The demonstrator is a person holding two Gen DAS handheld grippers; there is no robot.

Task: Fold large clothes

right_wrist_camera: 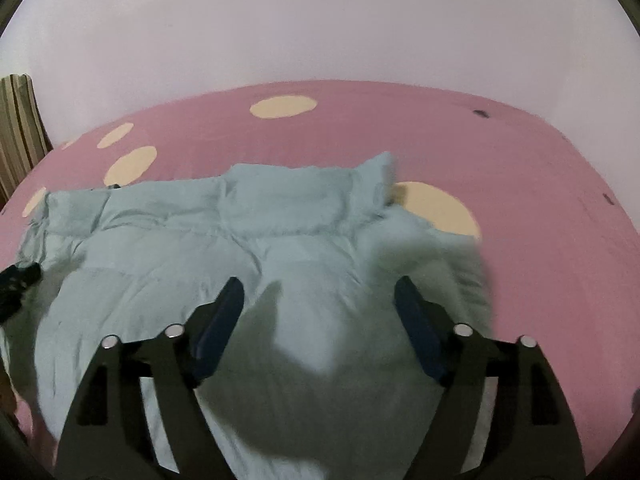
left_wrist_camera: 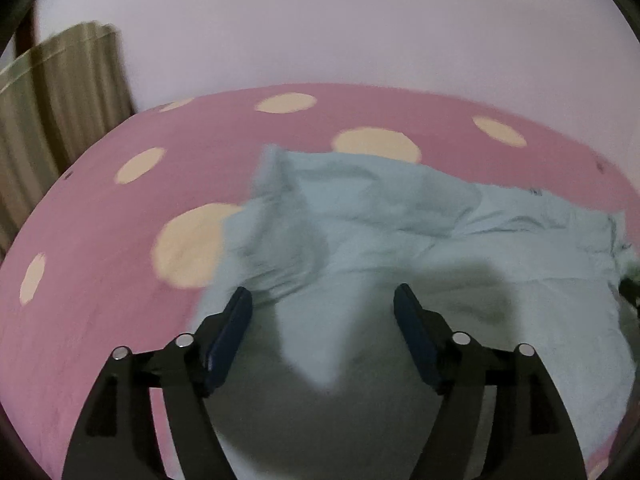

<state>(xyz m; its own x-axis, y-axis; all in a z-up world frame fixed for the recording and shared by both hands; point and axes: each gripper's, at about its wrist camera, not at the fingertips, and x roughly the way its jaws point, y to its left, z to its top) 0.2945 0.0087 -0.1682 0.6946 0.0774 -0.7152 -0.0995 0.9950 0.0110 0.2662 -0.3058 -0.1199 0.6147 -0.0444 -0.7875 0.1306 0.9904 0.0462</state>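
Note:
A large pale blue-green garment (left_wrist_camera: 400, 240) lies crumpled on a pink bed sheet with cream dots (left_wrist_camera: 100, 220). My left gripper (left_wrist_camera: 322, 300) is open and empty, hovering over the garment's left part near its left edge. In the right wrist view the same garment (right_wrist_camera: 240, 248) spreads across the sheet (right_wrist_camera: 520, 200). My right gripper (right_wrist_camera: 318, 292) is open and empty above the garment's right part. A dark bit of the left gripper (right_wrist_camera: 16, 280) shows at the far left.
A plain pale wall (left_wrist_camera: 320, 20) rises behind the bed. A striped brownish curtain (left_wrist_camera: 60, 100) hangs at the left, also in the right wrist view (right_wrist_camera: 20, 128). Bare pink sheet lies left of the garment and to its right (right_wrist_camera: 560, 260).

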